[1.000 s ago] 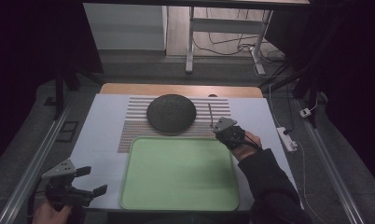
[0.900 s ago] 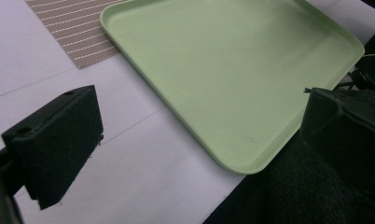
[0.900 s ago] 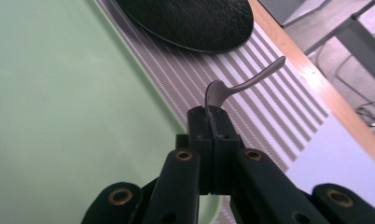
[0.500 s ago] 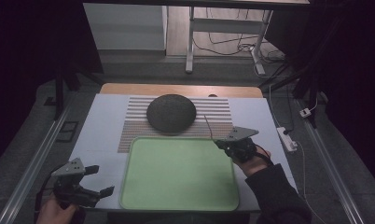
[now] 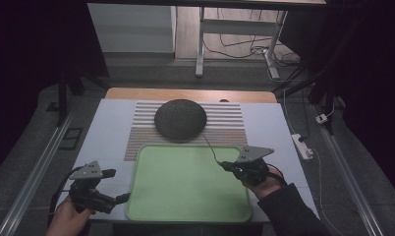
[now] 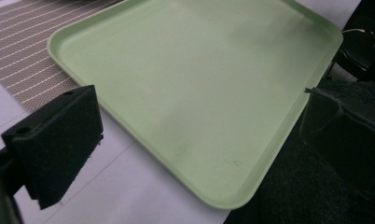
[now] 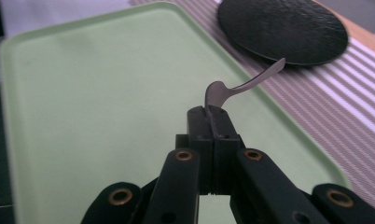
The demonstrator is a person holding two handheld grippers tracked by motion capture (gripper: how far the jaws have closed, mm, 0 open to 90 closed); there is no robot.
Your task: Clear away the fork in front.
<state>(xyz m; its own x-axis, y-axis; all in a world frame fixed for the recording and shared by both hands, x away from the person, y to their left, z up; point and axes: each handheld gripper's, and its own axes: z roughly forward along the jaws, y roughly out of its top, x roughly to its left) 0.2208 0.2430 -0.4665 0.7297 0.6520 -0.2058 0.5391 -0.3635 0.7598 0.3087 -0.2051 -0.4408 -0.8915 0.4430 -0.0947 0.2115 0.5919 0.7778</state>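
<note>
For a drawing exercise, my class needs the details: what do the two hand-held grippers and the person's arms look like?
Both are black. The left hand-held gripper and the right hand-held gripper each carry a grey three-cornered plate on top. The left one's pads are blocky and felt-like. The right one has black linkage bars with brass-coloured rivets. A dark sleeve covers the right forearm.
</note>
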